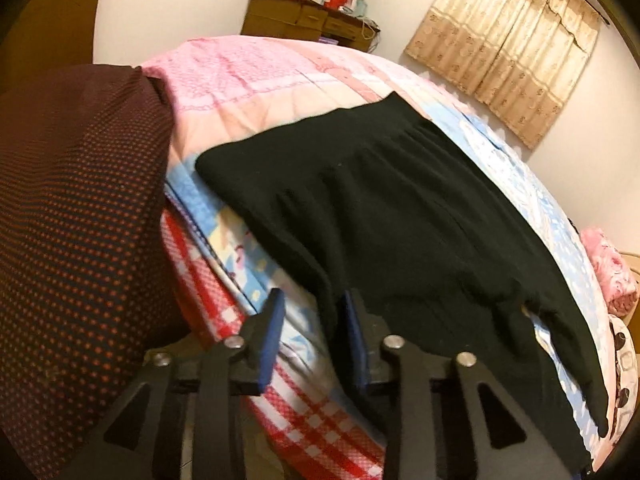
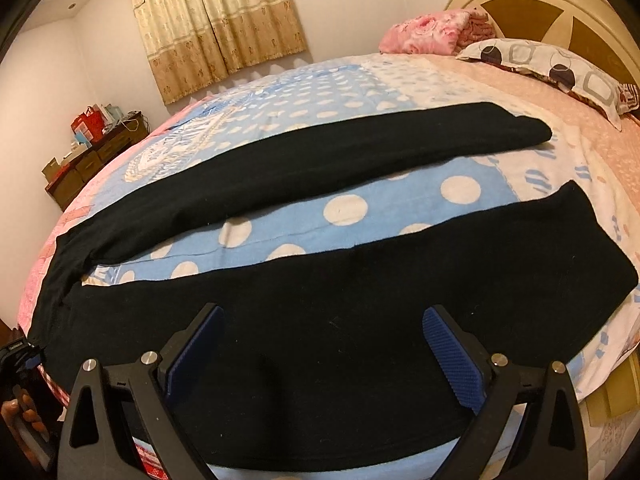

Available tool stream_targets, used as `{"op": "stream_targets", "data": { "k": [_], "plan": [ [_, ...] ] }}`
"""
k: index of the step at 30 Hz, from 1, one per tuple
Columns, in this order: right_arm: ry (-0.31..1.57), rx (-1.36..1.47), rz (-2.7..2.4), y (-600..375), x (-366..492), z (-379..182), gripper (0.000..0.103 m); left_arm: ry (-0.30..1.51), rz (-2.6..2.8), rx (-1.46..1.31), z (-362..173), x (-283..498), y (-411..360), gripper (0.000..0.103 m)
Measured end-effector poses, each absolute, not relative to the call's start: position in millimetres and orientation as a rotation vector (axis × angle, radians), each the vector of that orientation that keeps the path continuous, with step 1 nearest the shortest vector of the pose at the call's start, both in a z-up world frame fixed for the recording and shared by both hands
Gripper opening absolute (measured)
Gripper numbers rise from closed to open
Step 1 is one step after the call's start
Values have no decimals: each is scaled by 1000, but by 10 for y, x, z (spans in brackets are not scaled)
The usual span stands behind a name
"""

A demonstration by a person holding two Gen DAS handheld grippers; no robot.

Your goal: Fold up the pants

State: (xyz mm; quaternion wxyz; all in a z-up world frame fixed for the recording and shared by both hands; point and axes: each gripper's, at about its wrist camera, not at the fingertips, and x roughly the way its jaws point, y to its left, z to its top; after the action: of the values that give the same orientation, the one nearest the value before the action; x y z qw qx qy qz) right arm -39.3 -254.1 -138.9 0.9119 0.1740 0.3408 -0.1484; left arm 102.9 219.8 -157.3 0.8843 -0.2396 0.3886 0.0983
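Black pants (image 2: 320,292) lie spread flat on the bed, legs apart in a V. The far leg (image 2: 360,148) runs toward the pillow end, the near leg (image 2: 480,248) lies under my right gripper. The waist end (image 1: 360,184) fills the left wrist view. My left gripper (image 1: 314,300) is open at the waist's near corner, its right pad against the fabric edge, nothing clamped. My right gripper (image 2: 322,316) is wide open just above the near leg, holding nothing.
The bed has a blue polka-dot blanket (image 2: 360,204) over pink bedding (image 1: 248,76). A patterned pillow (image 2: 560,72) and a pink folded blanket (image 2: 432,32) lie at the headboard. The person's dark dotted clothing (image 1: 80,208) fills the left. A cluttered dresser (image 1: 312,20) stands by the wall.
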Motion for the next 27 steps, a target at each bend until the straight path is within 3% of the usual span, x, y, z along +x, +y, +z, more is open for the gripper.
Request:
{"op": "stream_targets", "data": {
  "k": [3, 9, 11, 13, 14, 16, 18, 20, 27],
  "plan": [
    [713, 357, -303, -2545, -374, -1402, 100, 808, 217, -518, -1585, 995, 2224, 41],
    [704, 371, -337, -2615, -440, -1394, 100, 818, 233, -551, -1651, 1097, 2325, 42],
    [685, 419, -372, -2722, -542, -1390, 100, 813, 229, -567, -1647, 1194, 2366, 33],
    [647, 495, -425, -2878, -690, -1379, 100, 792, 205, -587, -1630, 1192, 2396, 10],
    [621, 551, -467, -2992, -817, -1368, 100, 774, 173, -602, -1620, 1188, 2415, 9],
    [565, 662, -551, -3218, -1109, -1365, 92, 762, 156, -631, -1612, 1192, 2450, 9],
    [533, 775, -651, -3456, -1447, -1411, 75, 757, 150, -653, -1613, 1196, 2471, 9],
    [503, 879, -724, -3637, -1761, -1488, 68, 753, 150, -656, -1597, 1163, 2482, 9],
    [375, 1011, -792, -4015, -2117, -1529, 68, 700, 129, -625, -1385, 1102, 2450, 9]
  ]
}}
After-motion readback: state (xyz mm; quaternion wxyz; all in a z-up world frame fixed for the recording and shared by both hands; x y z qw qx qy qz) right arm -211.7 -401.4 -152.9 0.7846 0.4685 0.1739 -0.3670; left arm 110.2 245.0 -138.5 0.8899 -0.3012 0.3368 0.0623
